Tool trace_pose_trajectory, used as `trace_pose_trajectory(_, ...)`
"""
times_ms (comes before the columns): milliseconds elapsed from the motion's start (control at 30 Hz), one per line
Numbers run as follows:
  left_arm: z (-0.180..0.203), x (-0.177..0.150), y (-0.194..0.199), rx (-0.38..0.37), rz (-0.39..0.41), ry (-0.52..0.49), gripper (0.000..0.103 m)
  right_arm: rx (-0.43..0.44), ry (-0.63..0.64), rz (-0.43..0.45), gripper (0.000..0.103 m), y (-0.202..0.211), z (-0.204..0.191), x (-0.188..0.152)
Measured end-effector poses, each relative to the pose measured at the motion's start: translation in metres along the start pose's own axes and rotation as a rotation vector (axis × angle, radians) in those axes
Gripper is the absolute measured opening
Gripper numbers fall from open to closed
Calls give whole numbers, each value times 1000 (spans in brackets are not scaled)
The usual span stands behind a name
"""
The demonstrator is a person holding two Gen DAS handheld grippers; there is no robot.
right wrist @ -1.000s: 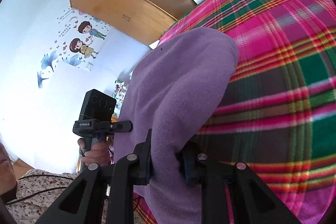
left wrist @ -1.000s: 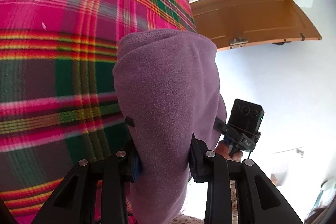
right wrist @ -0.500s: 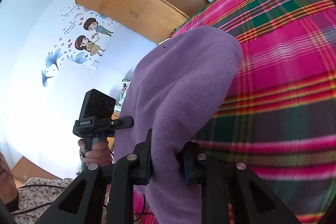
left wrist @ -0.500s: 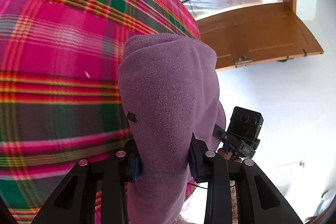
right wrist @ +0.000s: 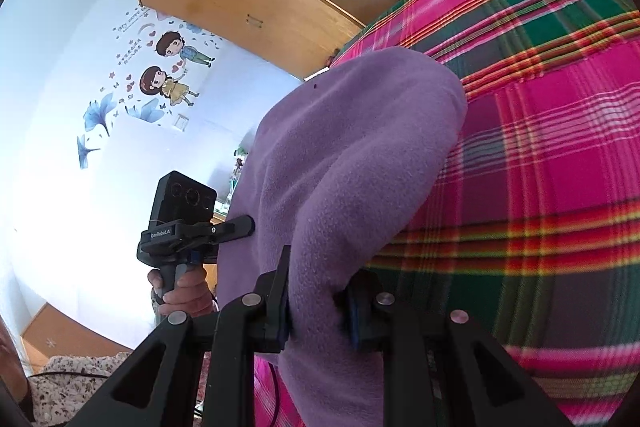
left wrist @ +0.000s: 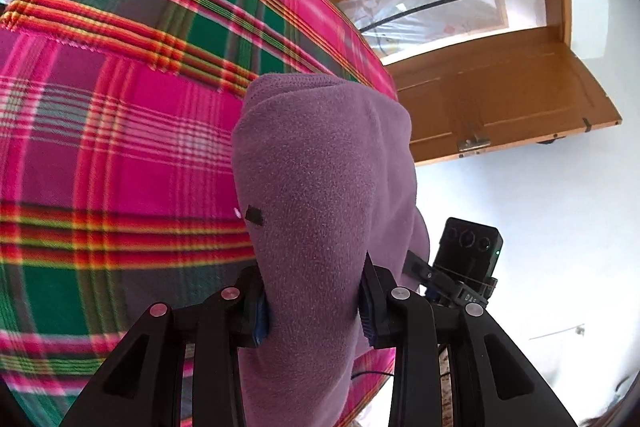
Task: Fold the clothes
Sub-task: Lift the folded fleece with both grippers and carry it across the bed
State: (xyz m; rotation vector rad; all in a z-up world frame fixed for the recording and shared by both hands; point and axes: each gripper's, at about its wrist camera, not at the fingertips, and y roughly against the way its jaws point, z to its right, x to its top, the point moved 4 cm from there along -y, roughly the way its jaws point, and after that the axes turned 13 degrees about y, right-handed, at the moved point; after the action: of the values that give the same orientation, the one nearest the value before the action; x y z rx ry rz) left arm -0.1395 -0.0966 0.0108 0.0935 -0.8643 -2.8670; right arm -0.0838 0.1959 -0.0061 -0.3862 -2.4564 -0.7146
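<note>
Purple fleece garment (left wrist: 320, 187) bunched and lifted above the plaid blanket (left wrist: 120, 155) — pinched on one side by the left gripper (left wrist: 314, 301), on the other by the right gripper (right wrist: 316, 311); both pairs of fingers clamped tight on cloth.

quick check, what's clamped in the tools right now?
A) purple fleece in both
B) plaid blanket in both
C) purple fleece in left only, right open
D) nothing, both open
A: the left tool and the right tool each pinch a fold of the purple fleece garment between their pads, above the plaid blanket.
</note>
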Motion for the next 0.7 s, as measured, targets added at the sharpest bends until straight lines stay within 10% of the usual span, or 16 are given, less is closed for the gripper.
trace_pose_trajectory(700, 11, -43, 21, 49, 80, 17, 36, 38, -29, 1, 22, -41, 2, 16)
